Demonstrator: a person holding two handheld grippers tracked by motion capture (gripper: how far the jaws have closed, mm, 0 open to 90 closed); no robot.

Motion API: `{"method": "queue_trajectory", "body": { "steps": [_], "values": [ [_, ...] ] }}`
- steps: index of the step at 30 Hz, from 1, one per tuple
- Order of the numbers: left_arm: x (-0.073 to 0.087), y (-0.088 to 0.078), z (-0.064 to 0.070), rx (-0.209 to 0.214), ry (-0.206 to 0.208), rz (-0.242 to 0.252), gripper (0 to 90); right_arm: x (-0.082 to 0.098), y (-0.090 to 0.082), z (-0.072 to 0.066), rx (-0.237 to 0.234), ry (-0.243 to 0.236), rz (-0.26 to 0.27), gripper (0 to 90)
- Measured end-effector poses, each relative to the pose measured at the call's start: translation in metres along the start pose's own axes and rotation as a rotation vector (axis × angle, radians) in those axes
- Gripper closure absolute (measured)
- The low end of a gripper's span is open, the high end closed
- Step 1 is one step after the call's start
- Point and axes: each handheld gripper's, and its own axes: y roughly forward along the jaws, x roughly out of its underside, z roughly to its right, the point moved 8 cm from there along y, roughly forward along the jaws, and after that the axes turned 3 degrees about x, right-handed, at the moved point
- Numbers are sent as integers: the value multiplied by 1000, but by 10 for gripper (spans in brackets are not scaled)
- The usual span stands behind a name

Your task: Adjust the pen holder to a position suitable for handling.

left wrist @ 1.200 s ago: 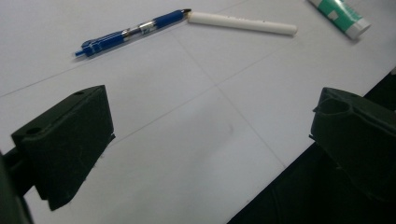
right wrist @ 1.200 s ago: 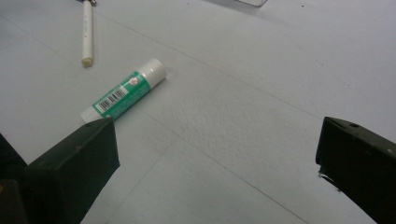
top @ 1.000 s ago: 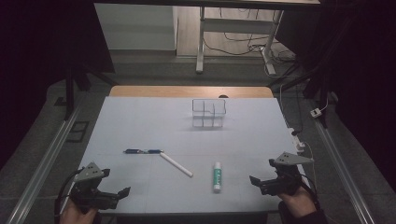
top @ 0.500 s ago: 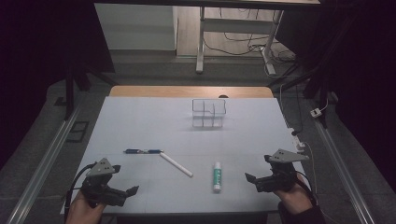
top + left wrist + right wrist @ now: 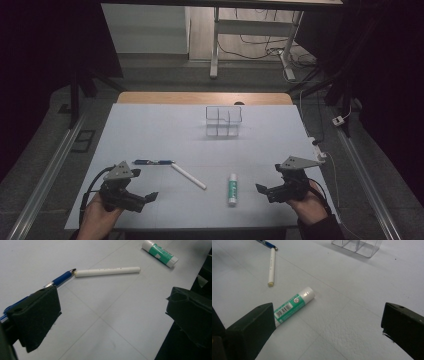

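Both grippers hover low over the desk (image 5: 150, 125), fingers apart and empty: left gripper (image 5: 145, 199) lower left, right gripper (image 5: 264, 190) lower right. The glue stick (image 5: 232, 188) lies just left of the right gripper, below frame centre.

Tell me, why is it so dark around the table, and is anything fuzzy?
High view: light falls on the white table, while the room around it stays nearly black. Left gripper view: the black jaws look soft up close; the white stick is sharp. Right gripper view: the glue stick is crisp, and the clear box gleams faintly.
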Motion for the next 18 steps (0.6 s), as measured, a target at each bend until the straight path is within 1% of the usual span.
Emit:
{"method": "queue_trajectory", "body": {
  "steps": [3, 5, 7, 12, 18],
  "values": [
    [-4, 6, -1, 9, 1, -6, 0, -4, 3, 1, -2, 11, 15, 0],
    [-7, 11, -1, 19, 4, 0, 0, -6, 5, 3, -4, 14, 19, 0],
    [-9, 15, -3, 24, 8, -7, 0, -8, 7, 4, -5, 14, 20, 0],
    [-15, 26, -4, 20, 20, -27, 0, -12, 14, 7, -3, 13, 11, 0],
    [-24, 37, -8, 17, 17, -33, 0, -15, 23, 8, -29, 31, 8, 0]
  ]
}}
